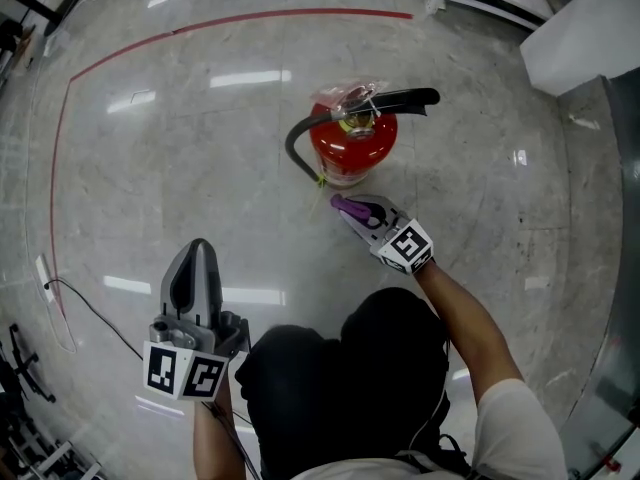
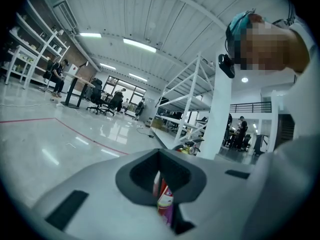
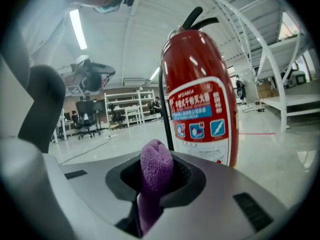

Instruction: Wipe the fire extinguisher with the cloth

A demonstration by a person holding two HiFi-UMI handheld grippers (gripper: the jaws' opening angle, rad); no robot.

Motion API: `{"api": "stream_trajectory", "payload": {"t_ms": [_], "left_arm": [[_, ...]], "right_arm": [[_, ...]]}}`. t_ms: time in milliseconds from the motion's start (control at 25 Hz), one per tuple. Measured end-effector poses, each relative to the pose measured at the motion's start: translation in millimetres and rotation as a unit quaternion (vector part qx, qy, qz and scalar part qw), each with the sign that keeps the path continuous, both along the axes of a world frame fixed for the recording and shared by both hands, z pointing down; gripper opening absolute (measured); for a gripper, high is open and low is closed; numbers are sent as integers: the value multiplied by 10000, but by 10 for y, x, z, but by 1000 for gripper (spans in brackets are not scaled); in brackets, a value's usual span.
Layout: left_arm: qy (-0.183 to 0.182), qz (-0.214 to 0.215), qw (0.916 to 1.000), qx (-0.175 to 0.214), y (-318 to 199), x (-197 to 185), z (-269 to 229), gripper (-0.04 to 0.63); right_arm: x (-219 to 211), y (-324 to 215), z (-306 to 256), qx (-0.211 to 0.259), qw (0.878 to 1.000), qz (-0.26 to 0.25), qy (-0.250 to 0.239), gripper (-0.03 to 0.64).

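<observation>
Purple cloth clamped in the right gripper before a red fire extinguisher

The right gripper (image 3: 157, 183) is seen with its jaws closed on a folded purple cloth (image 3: 156, 161), whose rounded top is pushed up out of the dark notch between them. Just beyond and slightly to the right, a red fire extinguisher (image 3: 200, 84) is stood upright on the glossy floor (image 3: 285, 156), apart from the cloth. A white and blue label (image 3: 199, 121) is wrapped round its lower body, a black hose (image 3: 163, 114) is hung down its left side, and black levers (image 3: 199, 18) are carried on top. Far off, shelving (image 3: 125, 106) and office chairs (image 3: 82, 120) can be made out.
</observation>
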State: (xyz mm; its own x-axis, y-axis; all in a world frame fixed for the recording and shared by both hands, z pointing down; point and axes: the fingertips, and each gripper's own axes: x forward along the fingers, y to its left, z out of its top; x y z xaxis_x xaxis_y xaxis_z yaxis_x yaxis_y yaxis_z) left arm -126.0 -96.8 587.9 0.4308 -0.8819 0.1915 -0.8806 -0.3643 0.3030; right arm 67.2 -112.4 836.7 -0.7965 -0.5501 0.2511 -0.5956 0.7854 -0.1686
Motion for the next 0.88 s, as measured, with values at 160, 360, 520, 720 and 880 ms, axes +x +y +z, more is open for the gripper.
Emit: {"api": "stream_trajectory", "payload": {"t_ms": [160,360,520,720,880], "left_arm": [[24,0,10000,11,-18,35,-66,3],[184,64,9997,-121,32,179,-527,3],[-159,-44,9999,22,75,301,-1314,3],[-371,-153,9991,132,154,526,-2433,3],[-222,-54,9997,112,255,674,-3355,3]], "right_arm": [[68,13,-581,154,9980,318,-520,67],[141,99,-1594,223,9942,661,-817,67],[139,159,-2591,260,9909,948,-923,67],[156,216,-4015,407,9835,1490,-937,67],[192,368,-5237,554,9771,1874,-838,67]]}}
